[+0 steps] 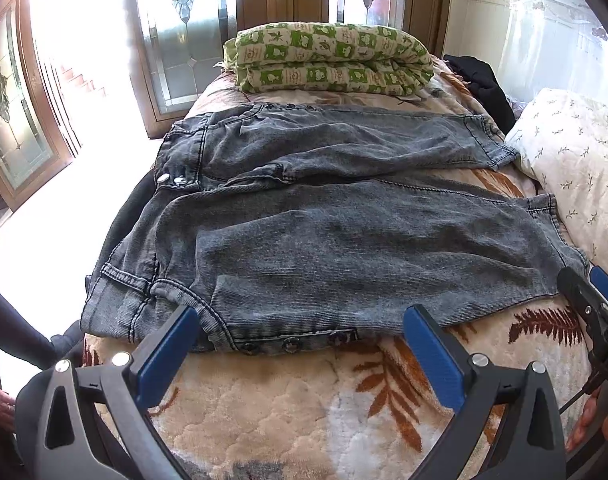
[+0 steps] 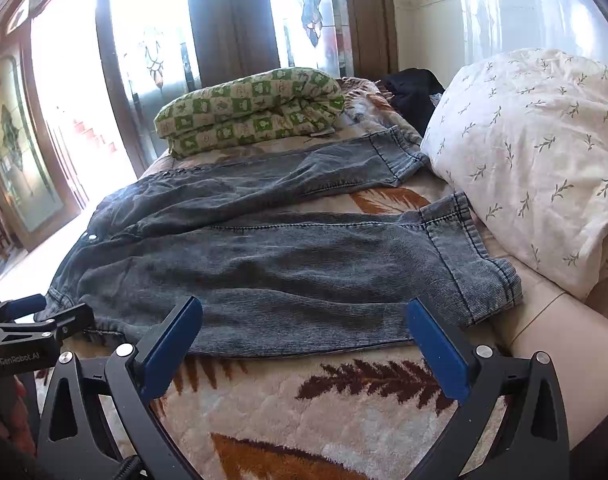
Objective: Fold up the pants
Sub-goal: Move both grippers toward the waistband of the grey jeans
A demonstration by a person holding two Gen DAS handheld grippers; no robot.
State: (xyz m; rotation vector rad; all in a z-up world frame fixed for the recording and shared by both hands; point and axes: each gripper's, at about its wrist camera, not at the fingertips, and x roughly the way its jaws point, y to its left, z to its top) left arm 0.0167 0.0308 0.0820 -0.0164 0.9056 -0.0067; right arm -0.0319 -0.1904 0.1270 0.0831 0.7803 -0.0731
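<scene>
Blue-padded fingers of the left gripper (image 1: 300, 344) stand wide apart and hold nothing, poised just short of the near edge of the faded grey denim pants (image 1: 343, 240). On the other side, the right gripper (image 2: 304, 340) is spread just as wide and just as empty, facing the same edge closer to the cuff.

Spread flat across the bed, the pants lie with the waistband and its metal snap buttons (image 1: 172, 180) to the left and both legs running to the right, the near leg (image 2: 304, 264) almost against the grippers and the far leg (image 2: 304, 176) angled away, so a wedge of blanket shows between the two cuffs. Nothing is folded yet.

Judging by the weave, this denim is fairly heavy and limp rather than stiff: it should drape and sag between two pinch points, not slide, and it is in no way fragile. Thick seams give the surest grip, so the left gripper would do well on the near waistband corner and the right on the stitched hem of the near cuff (image 2: 475, 264), lifting together to lay one leg over the other.

Beneath lies a plush cream blanket with brown fern leaves (image 1: 304, 400). Beyond the pants sits a folded green-and-white checked quilt (image 1: 331, 60), a white pillow with small leaf sprigs (image 2: 535, 152) crowds the cuffs, and a dark garment (image 2: 411, 92) rests behind it.
</scene>
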